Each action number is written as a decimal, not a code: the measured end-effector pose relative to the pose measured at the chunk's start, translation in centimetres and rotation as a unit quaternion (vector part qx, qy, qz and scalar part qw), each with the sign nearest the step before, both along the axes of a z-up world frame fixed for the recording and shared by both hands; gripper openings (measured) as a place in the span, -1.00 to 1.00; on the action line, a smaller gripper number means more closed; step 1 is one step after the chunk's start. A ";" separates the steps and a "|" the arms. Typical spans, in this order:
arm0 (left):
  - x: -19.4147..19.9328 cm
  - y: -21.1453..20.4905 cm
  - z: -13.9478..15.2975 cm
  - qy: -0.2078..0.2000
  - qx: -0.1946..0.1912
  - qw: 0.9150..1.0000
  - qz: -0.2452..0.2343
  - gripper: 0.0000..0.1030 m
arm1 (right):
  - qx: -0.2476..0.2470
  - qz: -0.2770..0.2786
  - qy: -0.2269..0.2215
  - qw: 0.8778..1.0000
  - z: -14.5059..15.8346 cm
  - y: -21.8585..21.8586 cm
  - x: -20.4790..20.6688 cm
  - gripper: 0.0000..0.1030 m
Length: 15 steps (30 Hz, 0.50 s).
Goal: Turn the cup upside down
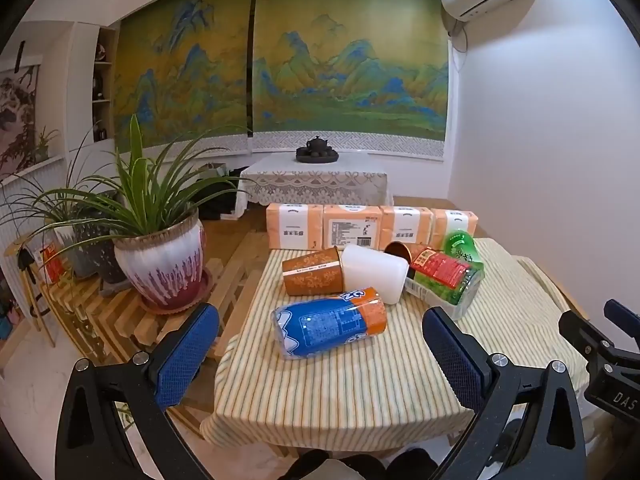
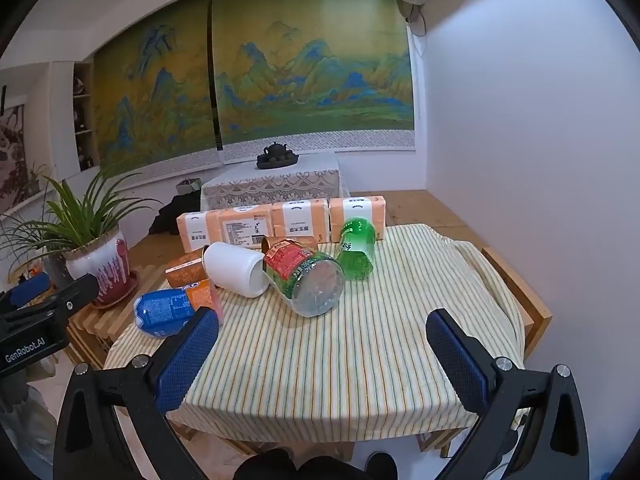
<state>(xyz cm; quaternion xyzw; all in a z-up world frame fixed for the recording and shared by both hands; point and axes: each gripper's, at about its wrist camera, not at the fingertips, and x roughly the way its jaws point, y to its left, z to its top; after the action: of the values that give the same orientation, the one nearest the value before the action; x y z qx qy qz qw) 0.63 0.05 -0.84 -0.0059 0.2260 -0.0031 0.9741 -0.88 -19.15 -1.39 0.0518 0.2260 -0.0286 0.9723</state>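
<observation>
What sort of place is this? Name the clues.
Probably a home living or tea room: a landscape scroll painting on the wall, a tea set on a lace-covered table, and a potted plant.

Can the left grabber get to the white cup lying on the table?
Probably yes, but not straight on. The left gripper is open and holds nothing, yet the blue bottle lies between it and the white cup, and an orange cup crowds the white cup's left side.

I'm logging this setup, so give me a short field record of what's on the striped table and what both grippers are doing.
surface: striped tablecloth
white cup: on its side
orange paper cup: on its side, beside white cup
blue-orange bottle: lying down
clear bottle, red label: lying down
green bottle: lying down
left gripper: open, empty
right gripper: open, empty
</observation>
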 end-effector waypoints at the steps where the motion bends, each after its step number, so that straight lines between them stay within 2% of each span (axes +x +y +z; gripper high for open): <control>1: 0.1 0.0 0.0 0.000 0.000 1.000 0.000 1.00 | 0.001 -0.001 0.000 1.000 0.0 -0.1 0.1 0.99; 15: 0.1 -0.3 -0.3 0.005 0.000 1.000 -0.004 1.00 | 0.009 -0.007 0.003 1.000 -0.4 -0.6 0.0 0.99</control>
<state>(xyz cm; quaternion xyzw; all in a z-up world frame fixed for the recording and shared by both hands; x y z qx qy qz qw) 0.72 -0.28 -1.19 -0.0051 0.2310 -0.0066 0.9729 -0.91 -19.75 -1.80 0.0622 0.2286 -0.0336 0.9710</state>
